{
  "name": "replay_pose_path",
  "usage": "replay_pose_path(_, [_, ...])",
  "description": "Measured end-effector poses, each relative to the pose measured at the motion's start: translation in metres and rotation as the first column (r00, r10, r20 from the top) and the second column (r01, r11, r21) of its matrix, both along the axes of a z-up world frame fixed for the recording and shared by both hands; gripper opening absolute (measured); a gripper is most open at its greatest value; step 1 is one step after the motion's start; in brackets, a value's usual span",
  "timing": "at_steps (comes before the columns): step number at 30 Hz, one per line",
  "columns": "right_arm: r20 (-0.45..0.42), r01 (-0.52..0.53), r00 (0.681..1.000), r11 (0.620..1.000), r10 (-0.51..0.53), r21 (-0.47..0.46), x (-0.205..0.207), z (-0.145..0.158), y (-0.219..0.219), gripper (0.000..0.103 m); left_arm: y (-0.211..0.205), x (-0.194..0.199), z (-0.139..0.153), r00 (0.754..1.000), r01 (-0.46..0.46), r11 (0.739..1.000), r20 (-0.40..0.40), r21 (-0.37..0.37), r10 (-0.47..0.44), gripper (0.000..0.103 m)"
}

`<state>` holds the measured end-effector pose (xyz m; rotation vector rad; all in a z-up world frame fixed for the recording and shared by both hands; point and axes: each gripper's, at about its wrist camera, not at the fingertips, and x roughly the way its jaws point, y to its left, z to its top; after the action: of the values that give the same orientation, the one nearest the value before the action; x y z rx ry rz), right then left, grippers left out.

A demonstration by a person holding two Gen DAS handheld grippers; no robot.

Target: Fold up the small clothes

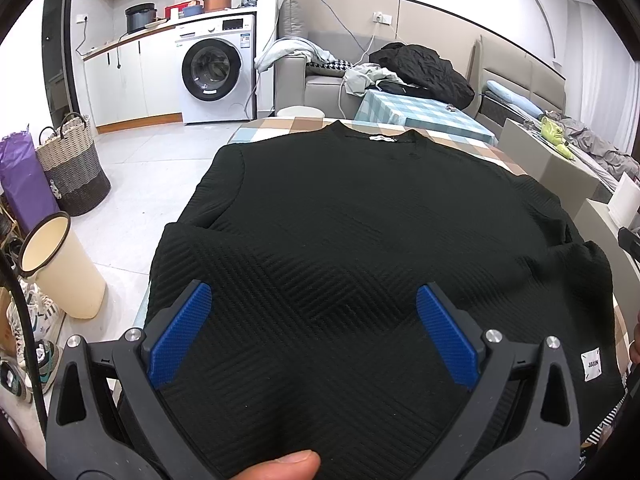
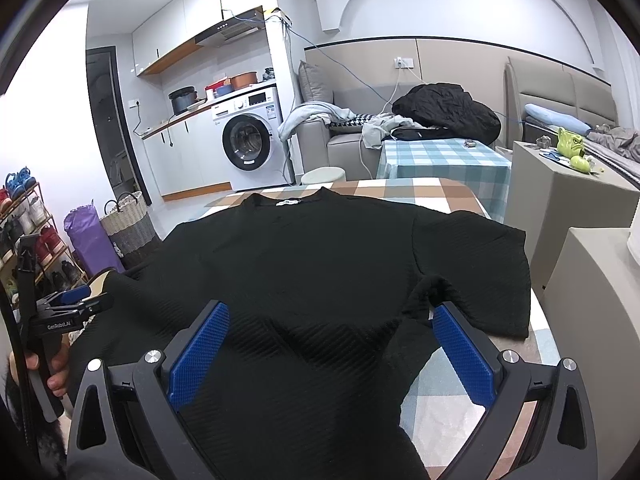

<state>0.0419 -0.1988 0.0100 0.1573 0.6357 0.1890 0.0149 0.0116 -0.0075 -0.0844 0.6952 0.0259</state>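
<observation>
Hem and lower body of the black short-sleeved top of ribbed knit fabric (image 1: 340, 216) run out of view at the bottom of both wrist views, so how the near edge lies cannot be told. The top is spread flat, neck away from the person, on the table with the brown, white and pale-blue checked cloth (image 2: 424, 192), and it covers most of that cloth; only the far strip beyond the neckline and a patch beside the top's right sleeve stay bare. A white neck label (image 1: 381, 138) shows at the collar, and a small white tag (image 1: 591, 364) with lettering too small to read sits on the fabric near the top's right edge. The left gripper (image 1: 314, 300) hangs over the lower middle of the top with its jaws spread wide, blue ribbed pads (image 1: 180, 336) on either side of bare fabric, gripping nothing; whether the tips touch the cloth cannot be told. A thumb tip (image 1: 288, 465) shows at the bottom edge of that view, the rest of the hand cut off. The right gripper (image 2: 332, 316) stands likewise wide open and empty over the top, its right pad just beside a puckered fold where the right sleeve joins the body. In the right wrist view the left gripper (image 2: 86, 298) appears beside the top's left sleeve, partly cropped.
</observation>
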Motion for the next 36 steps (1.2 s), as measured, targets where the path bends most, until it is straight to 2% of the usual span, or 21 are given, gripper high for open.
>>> replay_pose_path(14, [-0.044,0.038,0.998,0.999,-0.039,-0.023,0.014,0.000,-0.004,0.103,-0.003,0.013,-0.001,1.000,0.001,1.000,-0.014,0.013,-0.001,0.102])
replay_pose_path(28, [-0.070,0.067,0.995,0.998,-0.066,0.009,0.029,-0.001,-0.016,0.103,-0.015,0.034,0.004,0.998,0.028,0.999,-0.055,0.030,-0.026,0.102])
replay_pose_path(36, [-0.097,0.130,0.987,0.991,-0.126,0.037,0.038,-0.006,-0.034,0.103,-0.021,0.055,0.002,0.996,0.042,0.999,-0.074,0.032,-0.039,0.102])
